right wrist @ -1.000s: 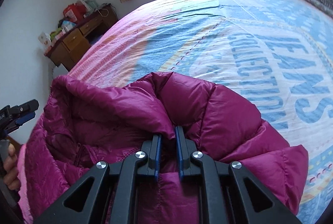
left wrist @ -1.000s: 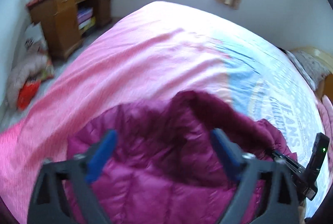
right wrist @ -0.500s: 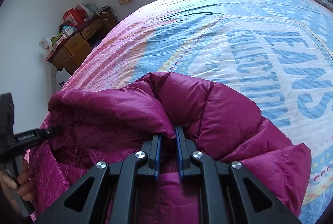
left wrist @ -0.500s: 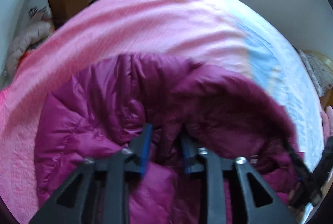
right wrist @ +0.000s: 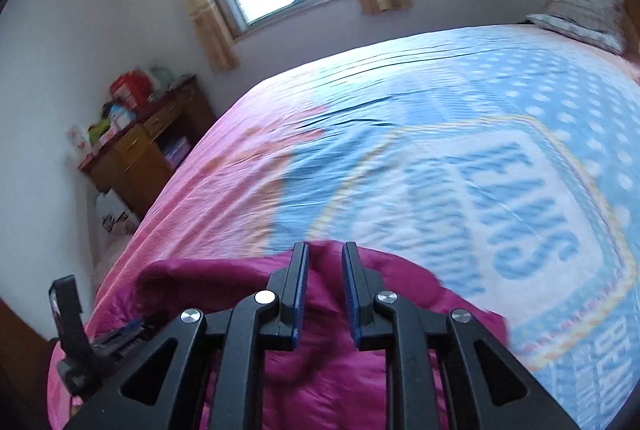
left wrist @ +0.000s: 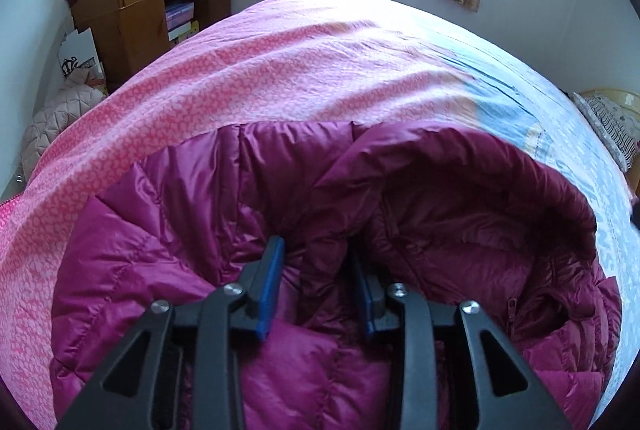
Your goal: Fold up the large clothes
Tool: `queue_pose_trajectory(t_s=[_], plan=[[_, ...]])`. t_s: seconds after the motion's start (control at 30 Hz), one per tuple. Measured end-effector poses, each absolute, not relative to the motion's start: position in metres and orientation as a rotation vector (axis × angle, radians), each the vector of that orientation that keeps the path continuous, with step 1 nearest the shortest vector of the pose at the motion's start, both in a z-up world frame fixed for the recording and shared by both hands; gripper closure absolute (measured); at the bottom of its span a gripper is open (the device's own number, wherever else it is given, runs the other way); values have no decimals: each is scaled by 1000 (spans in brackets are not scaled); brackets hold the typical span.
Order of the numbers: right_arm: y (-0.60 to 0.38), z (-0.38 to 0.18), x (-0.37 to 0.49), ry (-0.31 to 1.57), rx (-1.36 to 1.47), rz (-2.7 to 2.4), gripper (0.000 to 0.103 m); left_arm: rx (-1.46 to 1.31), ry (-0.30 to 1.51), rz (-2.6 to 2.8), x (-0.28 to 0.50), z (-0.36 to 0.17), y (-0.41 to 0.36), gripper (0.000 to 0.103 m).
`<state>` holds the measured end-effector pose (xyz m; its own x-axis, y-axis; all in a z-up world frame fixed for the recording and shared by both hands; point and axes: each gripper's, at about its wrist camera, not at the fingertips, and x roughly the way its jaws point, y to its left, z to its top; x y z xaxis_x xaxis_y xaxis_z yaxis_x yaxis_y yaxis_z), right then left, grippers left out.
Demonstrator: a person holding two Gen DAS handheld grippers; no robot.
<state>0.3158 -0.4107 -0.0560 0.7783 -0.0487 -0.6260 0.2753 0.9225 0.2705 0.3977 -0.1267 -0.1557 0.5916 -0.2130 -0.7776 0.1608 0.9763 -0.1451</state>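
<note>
A magenta quilted down jacket (left wrist: 192,214) lies on the bed, its hood (left wrist: 472,190) bulging at the right. My left gripper (left wrist: 316,262) is shut on a thick fold of the jacket near the collar. In the right wrist view the jacket (right wrist: 344,362) lies low under my right gripper (right wrist: 324,262), whose blue-padded jaws stand a little apart above the fabric with nothing visibly pinched between them. The left gripper's body (right wrist: 76,342) shows at the lower left of that view.
The bed cover is pink (left wrist: 280,70) on the left and blue with lettering (right wrist: 500,190) on the right. A wooden desk (left wrist: 136,10) with clutter stands by the far-left wall. A pillow (right wrist: 580,14) lies at the bed's far right. Bags (left wrist: 52,118) sit on the floor.
My left gripper came down from open and closed on a jacket fold. My right gripper let go of its fold, its jaws parted, and it lifted and tilted up toward the window.
</note>
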Motion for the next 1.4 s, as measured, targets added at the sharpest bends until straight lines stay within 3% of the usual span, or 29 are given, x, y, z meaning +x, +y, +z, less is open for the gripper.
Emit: queue_pose_trajectory(t_s=[0.13, 0.33, 0.6, 0.77, 0.87, 0.93, 1.13, 1.27, 1.4], plan=[[-382, -65, 368, 720, 333, -115, 85, -64, 910, -219, 397, -157, -129, 67], [-370, -133, 390, 938, 292, -55, 87, -100, 904, -237, 396, -158, -123, 66], [-370, -147, 379, 873, 202, 0, 88, -122, 905, -279, 384, -146, -112, 62], [-369, -149, 379, 862, 184, -7, 88, -64, 751, -250, 358, -89, -107, 47], [-369, -148, 378, 860, 177, -11, 88, -45, 723, -325, 369, -56, -136, 34], [-367, -148, 378, 858, 160, -19, 88, -41, 726, -348, 386, -49, -157, 31], [-365, -147, 375, 852, 161, -19, 88, 89, 902, -199, 422, -105, -178, 34], [-368, -147, 375, 849, 181, -4, 88, 73, 965, -169, 422, -160, -142, 11], [-370, -147, 374, 847, 184, -2, 88, 51, 924, -164, 419, -161, -140, 10]])
